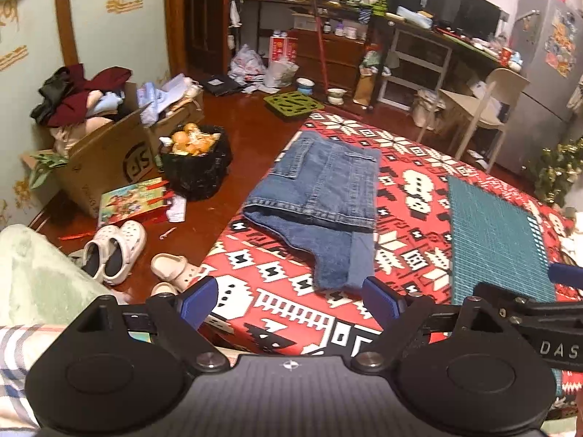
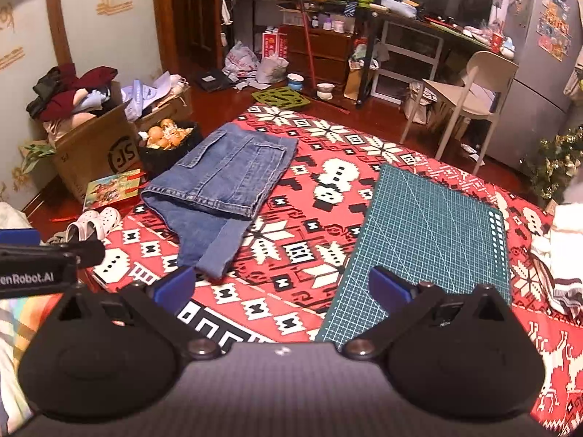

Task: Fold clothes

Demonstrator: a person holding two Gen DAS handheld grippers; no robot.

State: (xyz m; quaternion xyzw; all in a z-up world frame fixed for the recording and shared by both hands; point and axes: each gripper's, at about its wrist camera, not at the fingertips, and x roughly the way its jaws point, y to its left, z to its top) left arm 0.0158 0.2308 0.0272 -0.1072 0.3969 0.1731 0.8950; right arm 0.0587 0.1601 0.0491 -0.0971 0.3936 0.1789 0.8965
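Note:
Blue denim jeans (image 1: 320,189) lie folded over on the red patterned cloth (image 1: 291,313), with one narrow leg end pointing toward me. In the right wrist view the jeans (image 2: 226,178) lie ahead and to the left. My left gripper (image 1: 291,300) is open just short of the leg end, holding nothing. My right gripper (image 2: 282,287) is open above the cloth (image 2: 309,218), between the jeans and the green cutting mat (image 2: 430,240). The right gripper's body shows at the right edge of the left wrist view.
The green cutting mat (image 1: 495,236) lies to the right of the jeans. White cloth (image 2: 564,251) is piled at the far right. On the floor to the left are a cardboard box (image 1: 105,160) of clothes, a black bag (image 1: 198,167) and white clogs (image 1: 113,251). A chair (image 2: 462,98) stands behind.

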